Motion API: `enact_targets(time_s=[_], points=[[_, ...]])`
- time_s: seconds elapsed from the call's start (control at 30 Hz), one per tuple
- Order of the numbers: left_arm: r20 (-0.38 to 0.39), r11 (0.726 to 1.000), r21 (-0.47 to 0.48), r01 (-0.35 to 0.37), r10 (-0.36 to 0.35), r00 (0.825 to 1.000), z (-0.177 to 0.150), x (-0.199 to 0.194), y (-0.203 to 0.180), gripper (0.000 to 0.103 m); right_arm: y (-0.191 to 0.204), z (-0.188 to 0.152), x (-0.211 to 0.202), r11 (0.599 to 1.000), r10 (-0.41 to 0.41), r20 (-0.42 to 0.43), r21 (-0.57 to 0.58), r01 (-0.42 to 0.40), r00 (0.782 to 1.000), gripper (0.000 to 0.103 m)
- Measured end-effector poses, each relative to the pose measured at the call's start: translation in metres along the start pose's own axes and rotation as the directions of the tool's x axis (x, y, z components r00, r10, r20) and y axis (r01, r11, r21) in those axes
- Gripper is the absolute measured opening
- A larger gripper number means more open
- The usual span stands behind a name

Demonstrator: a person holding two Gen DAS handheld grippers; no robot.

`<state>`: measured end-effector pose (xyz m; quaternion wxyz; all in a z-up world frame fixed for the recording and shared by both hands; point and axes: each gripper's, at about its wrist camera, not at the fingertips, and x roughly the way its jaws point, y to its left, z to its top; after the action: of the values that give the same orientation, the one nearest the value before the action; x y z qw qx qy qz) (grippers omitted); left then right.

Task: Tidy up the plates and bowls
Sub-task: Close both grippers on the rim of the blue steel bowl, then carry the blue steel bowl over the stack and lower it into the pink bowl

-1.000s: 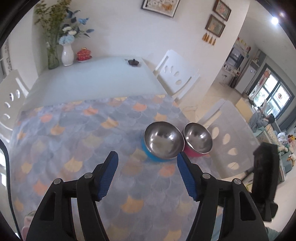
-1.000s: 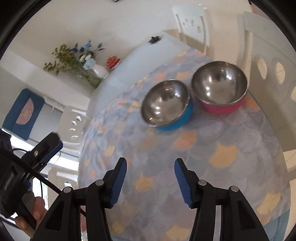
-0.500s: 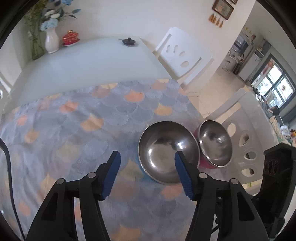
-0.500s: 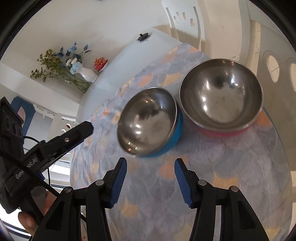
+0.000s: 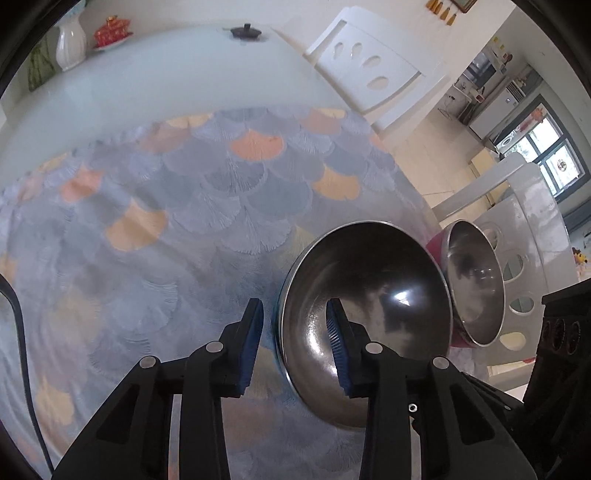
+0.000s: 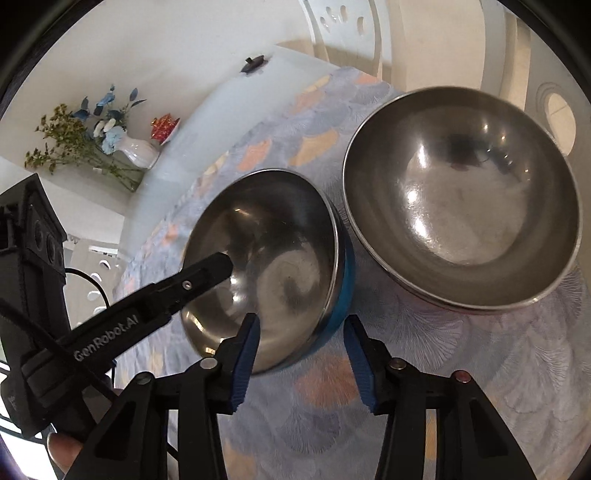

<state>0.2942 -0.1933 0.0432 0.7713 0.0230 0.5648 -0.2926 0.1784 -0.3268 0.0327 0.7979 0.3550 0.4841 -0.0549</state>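
Two steel-lined bowls stand side by side on the scale-patterned cloth: a blue bowl (image 5: pixel 369 295) (image 6: pixel 280 258) and a pink bowl (image 5: pixel 472 288) (image 6: pixel 461 199) to its right. My left gripper (image 5: pixel 295 332) straddles the blue bowl's left rim, one pad outside and one inside. Its jaws are closing, and a gap still shows beside the rim. In the right wrist view one of its fingers (image 6: pixel 207 273) reaches into that bowl. My right gripper (image 6: pixel 301 347) hovers over the blue bowl's near wall with its jaws closing, and the pads do not touch it.
The pink bowl sits close to the table's right edge, beside a white chair (image 5: pixel 517 258). Another white chair (image 5: pixel 365 74) stands at the far side. A white vase (image 5: pixel 70 44), a red lidded dish (image 5: pixel 112 31) and a small black pot (image 5: pixel 245 31) stand at the far end.
Both grippers have come down and forward onto the blue bowl. The left jaws have narrowed a lot and now straddle its rim. The right jaws have narrowed a little.
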Motion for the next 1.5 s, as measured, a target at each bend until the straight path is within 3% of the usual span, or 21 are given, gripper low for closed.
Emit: enact_targets(time_s=[0.17, 0.3, 0.6, 0.73, 0.97, 1.17, 1.3, 1.5], points=[[0.013, 1.000, 0.006, 0.011, -0.011, 1.000, -0.006, 0.002, 0.000, 0.014, -0.007, 0.001, 0.010, 1.000, -0.026, -0.026, 0.009, 0.026, 0.999, 0.027], [0.030, 0.998, -0.024, 0.050, -0.050, 0.998, -0.013, -0.011, 0.002, 0.014, -0.004, -0.004, 0.004, 0.999, -0.039, -0.026, -0.032, 0.038, 0.999, 0.025], [0.147, 0.999, -0.043, 0.015, -0.008, 0.989, -0.044, -0.087, -0.001, 0.014, 0.025, -0.026, -0.040, 0.994, 0.014, -0.005, -0.107, -0.014, 1.000, 0.025], [0.226, 0.997, -0.074, -0.001, 0.017, 0.974, -0.063, -0.136, 0.003, 0.014, 0.056, -0.041, -0.071, 0.982, 0.052, 0.032, -0.186, -0.045, 0.998, 0.025], [0.353, 0.988, -0.148, -0.045, 0.095, 0.931, -0.116, -0.227, 0.026, 0.014, 0.123, -0.084, -0.119, 0.932, 0.135, 0.073, -0.349, -0.102, 0.988, 0.025], [0.407, 0.969, -0.212, -0.128, 0.206, 0.890, -0.168, -0.296, 0.061, 0.014, 0.191, -0.138, -0.125, 0.879, 0.212, -0.008, -0.436, -0.194, 0.977, 0.025], [0.411, 0.945, -0.290, -0.155, 0.269, 0.871, -0.205, -0.328, 0.095, 0.014, 0.237, -0.174, -0.116, 0.850, 0.217, -0.090, -0.471, -0.234, 0.972, 0.025], [0.356, 0.914, -0.365, -0.180, 0.315, 0.879, -0.249, -0.337, 0.137, 0.014, 0.278, -0.231, -0.086, 0.834, 0.152, -0.198, -0.501, -0.233, 0.968, 0.026]])
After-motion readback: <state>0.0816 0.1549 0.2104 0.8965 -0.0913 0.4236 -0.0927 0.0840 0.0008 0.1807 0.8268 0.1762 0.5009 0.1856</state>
